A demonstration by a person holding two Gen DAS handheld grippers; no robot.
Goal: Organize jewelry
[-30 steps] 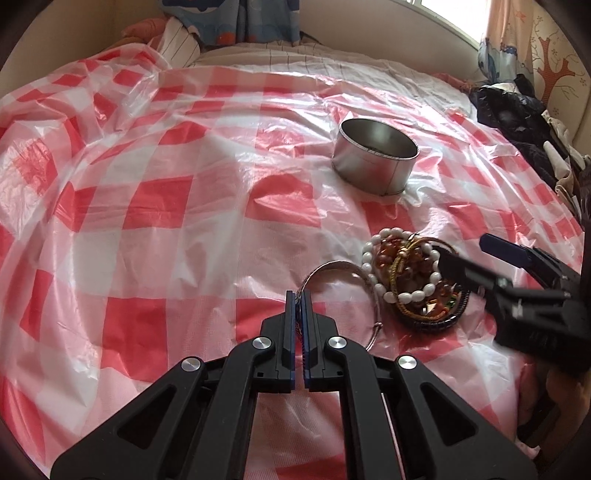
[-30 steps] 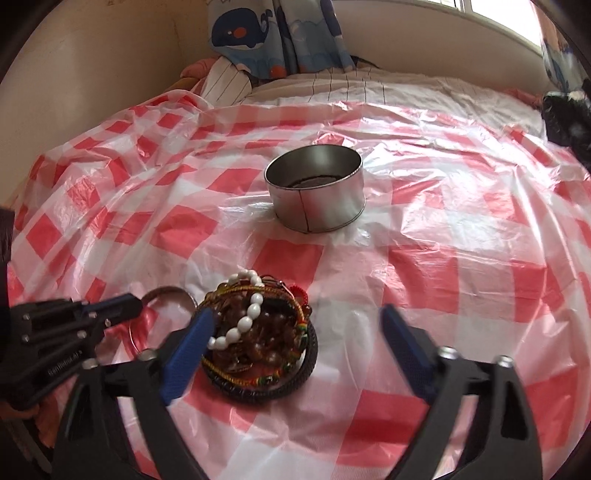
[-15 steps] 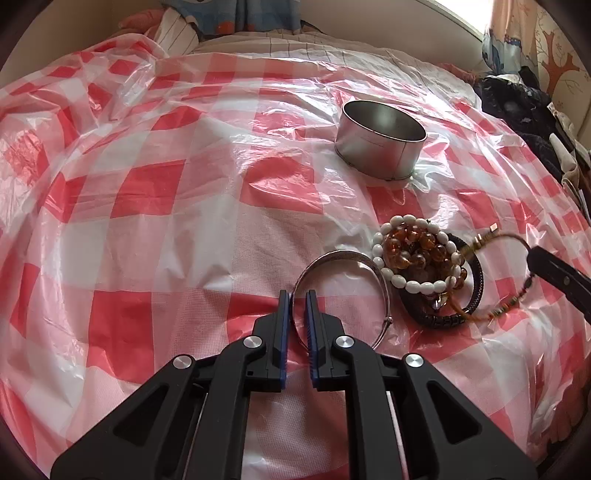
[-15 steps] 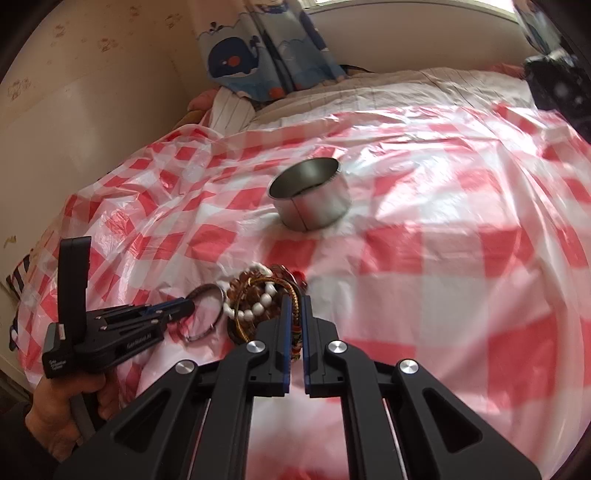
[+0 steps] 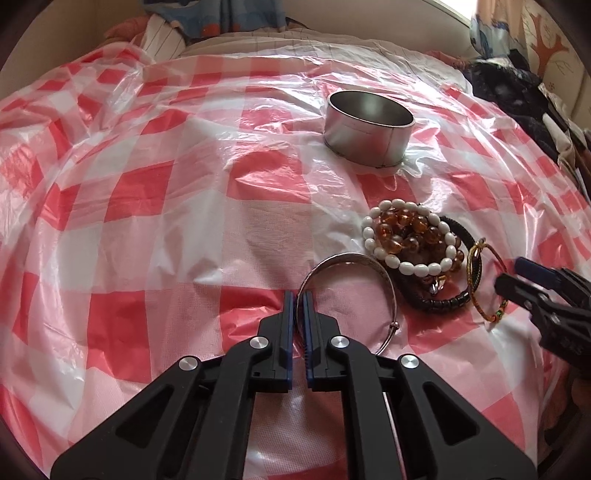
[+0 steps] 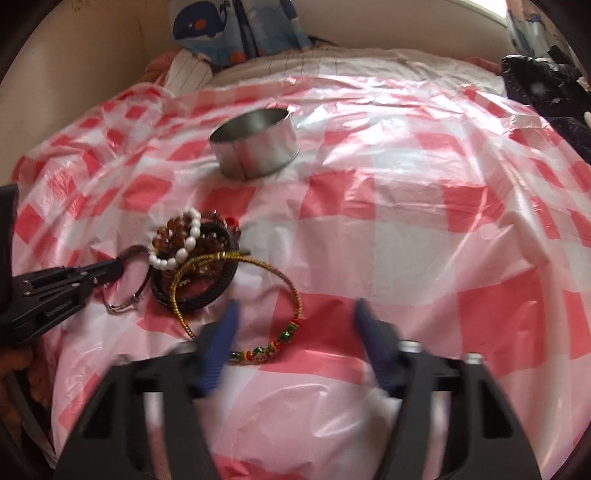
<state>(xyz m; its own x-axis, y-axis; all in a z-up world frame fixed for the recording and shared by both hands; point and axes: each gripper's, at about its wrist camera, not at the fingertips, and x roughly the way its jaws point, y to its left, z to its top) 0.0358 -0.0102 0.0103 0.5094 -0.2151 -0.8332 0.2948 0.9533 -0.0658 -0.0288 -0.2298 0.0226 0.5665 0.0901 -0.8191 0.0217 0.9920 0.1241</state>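
Jewelry lies in a small heap on the red-and-white checked plastic sheet (image 5: 155, 192). In the left wrist view we count a white bead bracelet (image 5: 402, 258), an amber bead bracelet (image 5: 413, 230) tangled inside it, a black segmented bangle (image 5: 448, 303) under both, a thin silver bangle (image 5: 369, 264) just left of them, and a gold cord bracelet (image 5: 476, 273) tilted up against the heap's right edge. One round metal tin (image 5: 369, 133) stands open and upright farther back, well apart from the heap. Our left gripper (image 5: 298, 299) has its blue-padded fingers nearly together, a thin slit between them, at the near-left rim of the silver bangle; we cannot tell whether they pinch it. The right gripper (image 5: 511, 275) comes in from the right, its tips near the gold cord bracelet.

In the right wrist view, which is motion-blurred, our right gripper (image 6: 293, 314) stands wide apart and holds nothing; the gold cord bracelet (image 6: 295, 291) lies flat between and just ahead of its fingers, with green and red beads at its near end. The heap sits to the left, the one tin (image 6: 255, 151) behind it. The left gripper (image 6: 114, 269) reaches to the silver bangle (image 6: 127, 295). White lettering on its black body is too small to read. A whale-print fabric (image 6: 218, 26) hangs at the back.
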